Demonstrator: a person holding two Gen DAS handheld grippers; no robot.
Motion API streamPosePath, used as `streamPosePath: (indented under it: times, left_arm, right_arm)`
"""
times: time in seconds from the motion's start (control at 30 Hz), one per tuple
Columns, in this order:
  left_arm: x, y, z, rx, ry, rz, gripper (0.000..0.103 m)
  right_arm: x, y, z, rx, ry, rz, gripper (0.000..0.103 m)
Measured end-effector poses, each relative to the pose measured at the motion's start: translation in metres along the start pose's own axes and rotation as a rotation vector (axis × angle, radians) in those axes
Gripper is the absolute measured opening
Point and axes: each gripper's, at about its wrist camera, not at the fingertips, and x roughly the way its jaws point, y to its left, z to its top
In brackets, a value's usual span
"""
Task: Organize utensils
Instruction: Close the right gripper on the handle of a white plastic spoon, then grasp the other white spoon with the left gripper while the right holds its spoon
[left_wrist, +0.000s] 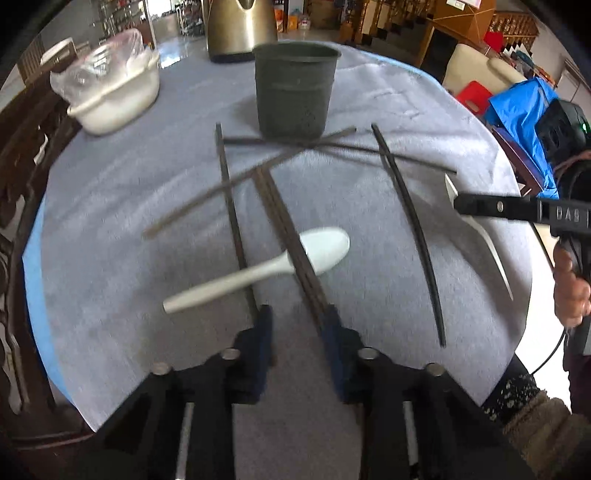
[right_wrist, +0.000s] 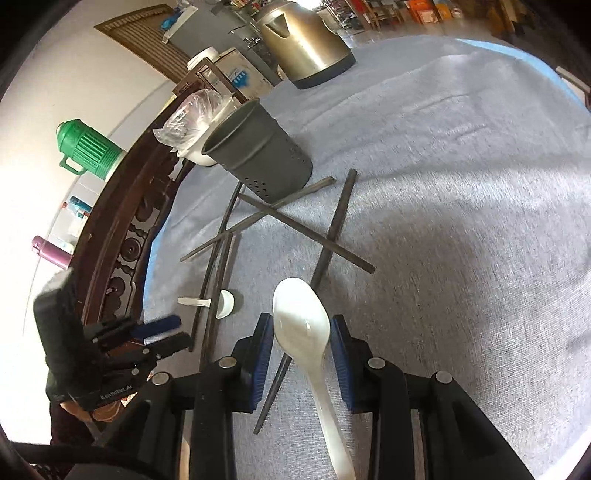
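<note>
The right gripper (right_wrist: 301, 332) – marked "DAS" – holds a white spoon (right_wrist: 301, 325) between its pads. The left gripper (left_wrist: 297, 317), marked "GenRobot.AI", stands narrowly open over dark chopsticks (left_wrist: 291, 240) near the grey holder (left_wrist: 295, 96).

A lived-in home dining area is showing: a cloth-covered round table (left_wrist: 110, 192) bearing a steel kettle (right_wrist: 306, 44), carved wooden chairs (right_wrist: 122, 236) standing near, stair railings (left_wrist: 511, 24) far right.

chopsticks (left_wrist: 288, 229) before holder (left_wrist: 295, 88), spoon (left_wrist: 258, 269) nearer
</note>
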Motion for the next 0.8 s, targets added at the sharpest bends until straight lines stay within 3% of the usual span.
streamPosePath:
  times: [0.3,0.43,0.8]
  left_arm:
    - [0.012,-0.017,-0.002,0.028,0.015,-0.014,0.020]
    - [0.021,-0.008,0.000,-0.005,0.029,-0.025,0.020]
    - [0.013,0.005,-0.012,-0.078,0.008,-0.156,0.011]
  right_arm:
    - [0.002,0.008,-0.003,-0.021,0.002,0.024,0.033]
    - [-0.001,0.004,-0.003,-0.008,-0.005,0.023,0.033]
    - [-0.002,0.001,-0.004,0.003,-0.012,0.024,0.033]
